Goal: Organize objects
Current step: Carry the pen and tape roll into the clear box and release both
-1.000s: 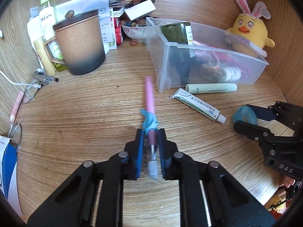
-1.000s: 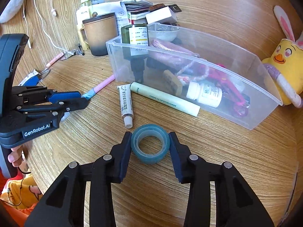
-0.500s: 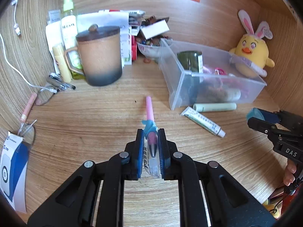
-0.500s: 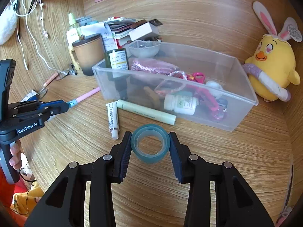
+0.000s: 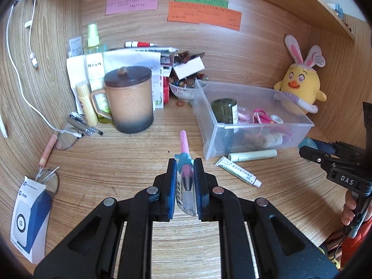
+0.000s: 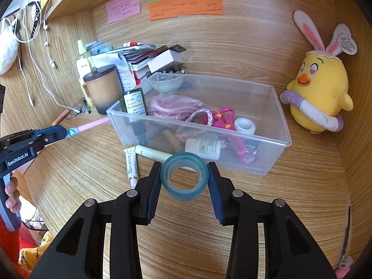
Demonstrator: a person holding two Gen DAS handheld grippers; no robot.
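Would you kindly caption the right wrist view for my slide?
Right gripper holds a blue tape roll before the clear bin; left gripper carries a pink pen.

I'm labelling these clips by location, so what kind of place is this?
Most likely a home study desk set in a wooden alcove. Handwritten sticky notes are stuck on the back panel, a yellow plush chick sits in the corner, and a lidded mug stands among papers and toiletries beside a clear storage bin.
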